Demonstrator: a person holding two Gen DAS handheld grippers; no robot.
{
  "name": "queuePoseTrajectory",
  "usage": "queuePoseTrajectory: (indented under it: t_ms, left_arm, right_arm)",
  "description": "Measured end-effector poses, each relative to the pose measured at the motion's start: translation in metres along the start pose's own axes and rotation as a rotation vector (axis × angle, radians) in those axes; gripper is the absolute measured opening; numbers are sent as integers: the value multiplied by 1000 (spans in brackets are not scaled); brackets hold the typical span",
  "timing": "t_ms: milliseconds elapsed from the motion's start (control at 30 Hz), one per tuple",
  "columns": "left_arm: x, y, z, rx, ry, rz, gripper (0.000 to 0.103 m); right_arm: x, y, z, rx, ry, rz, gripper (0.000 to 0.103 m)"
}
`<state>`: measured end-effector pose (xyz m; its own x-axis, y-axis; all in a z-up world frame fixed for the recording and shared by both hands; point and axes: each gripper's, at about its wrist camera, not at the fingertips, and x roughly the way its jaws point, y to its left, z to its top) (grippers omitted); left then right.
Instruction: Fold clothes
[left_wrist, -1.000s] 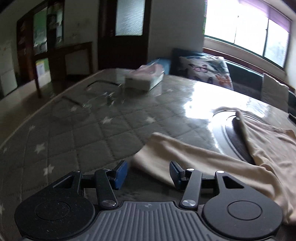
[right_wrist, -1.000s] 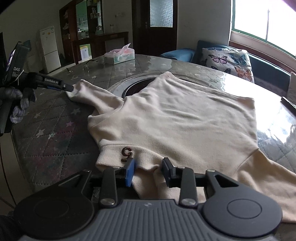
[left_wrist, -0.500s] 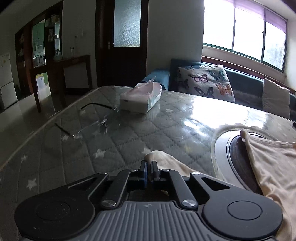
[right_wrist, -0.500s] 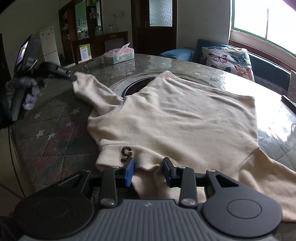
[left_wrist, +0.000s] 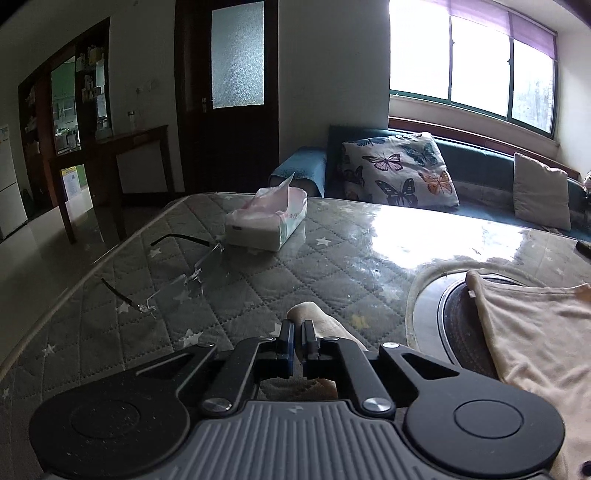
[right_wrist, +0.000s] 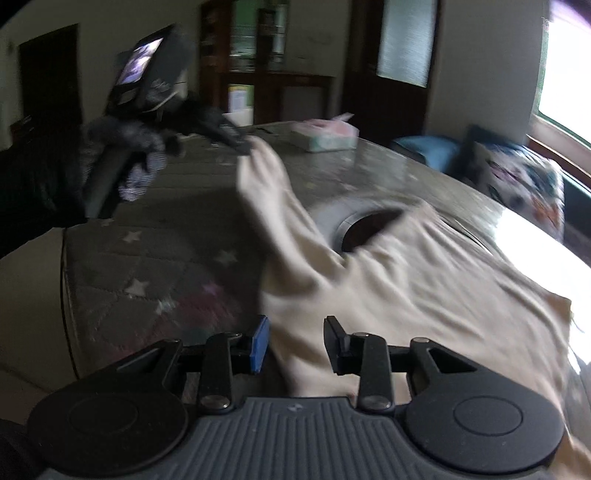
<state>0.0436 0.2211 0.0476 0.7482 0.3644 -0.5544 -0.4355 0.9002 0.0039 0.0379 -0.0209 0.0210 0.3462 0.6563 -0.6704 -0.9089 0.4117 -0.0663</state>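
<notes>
Sleeve cuff (left_wrist: 308, 314) pinched in left tool (left_wrist: 298, 328) (lifted), table (left_wrist: 295, 266) below

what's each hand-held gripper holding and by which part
Left hand-held gripper pinches the shirt by its sleeve cuff. Right hand-held gripper straddles shirt fabric; a grip cannot be told.

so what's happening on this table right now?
A person with a handheld gripper in each hand is folding a cream sweatshirt on the quilted table. The left gripper is shut on the sleeve cuff, holding it clear of the table. The right gripper sits at the garment's near edge with fabric between its jaws; grip unclear in the blur. Eyeglasses and a tissue pack lie beyond.
</notes>
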Motion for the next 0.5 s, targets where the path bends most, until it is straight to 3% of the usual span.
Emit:
queuePoseTrajectory:
  t_ms: [200,267,333,500]
  left_arm:
    - [-1,3,2,-7,0,-10,4]
    - [-6,4,2,-11,-8,-15,4]
    - [-13,7,3,-30,-17,-17,4]
    - [-22,10,-10,-22,-18,15,4]
  right_arm:
    - [40,15,9,-29,50,21,22]
    - [45,16,6,-28,49,9,8]
    - [41,17,6,-18,43,7,2]
    - [22,12,3,24,27,97,2]
